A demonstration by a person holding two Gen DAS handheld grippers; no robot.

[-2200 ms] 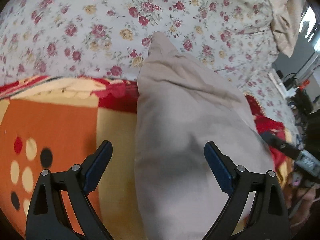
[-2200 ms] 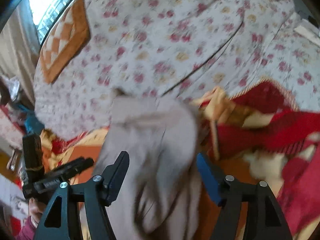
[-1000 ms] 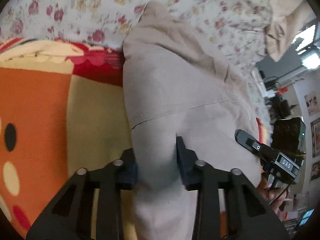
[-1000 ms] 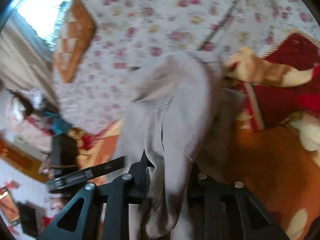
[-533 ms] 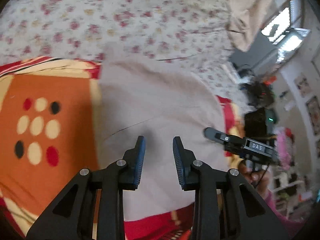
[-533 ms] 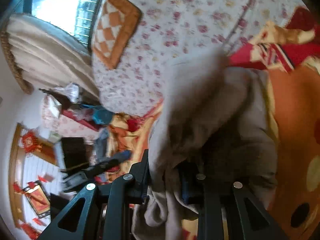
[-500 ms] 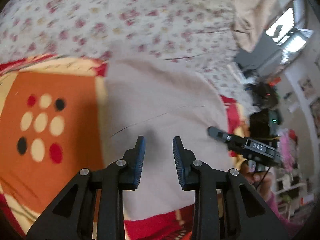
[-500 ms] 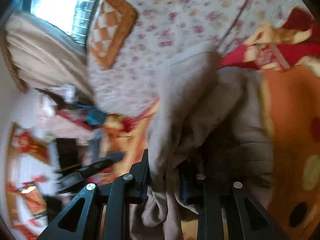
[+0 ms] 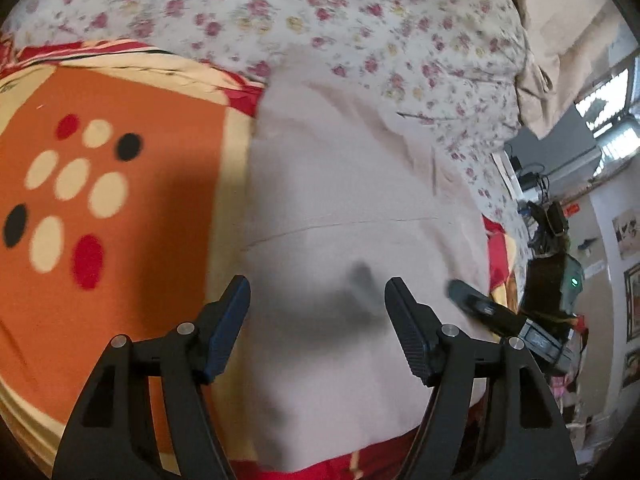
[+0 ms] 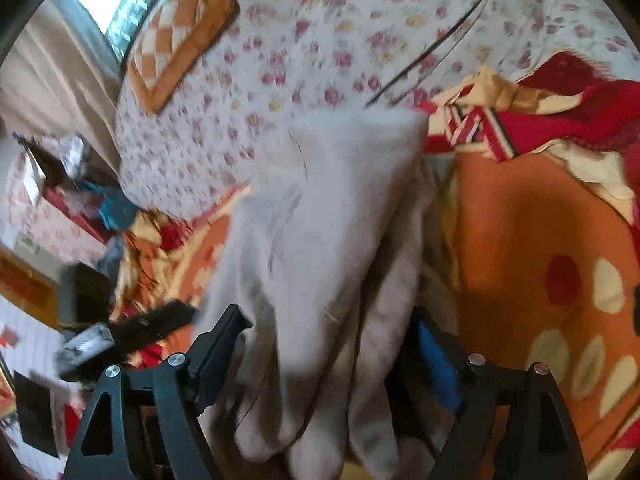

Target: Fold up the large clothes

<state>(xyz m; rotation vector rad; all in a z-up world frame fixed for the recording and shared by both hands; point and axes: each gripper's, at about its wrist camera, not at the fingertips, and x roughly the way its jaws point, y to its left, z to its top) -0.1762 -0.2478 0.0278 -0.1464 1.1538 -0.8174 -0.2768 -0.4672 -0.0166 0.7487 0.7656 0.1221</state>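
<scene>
Item: beige garment (image 9: 352,208), lying on orange blanket (image 9: 120,200) over floral bedspread (image 9: 320,20). Approx. one fold laid flat; bunched end on right side left to tidy. Left gripper (image 9: 318,316): spread wide, empty. Right gripper (image 10: 332,344): spread, cloth loose betw. fingers.

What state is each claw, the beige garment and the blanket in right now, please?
Left claw: open, hovering over the garment.
Right claw: open, cloth bunched between its fingers.
Beige garment: folded over, lying on the blanket.
Orange blanket: spread under the garment.
</scene>
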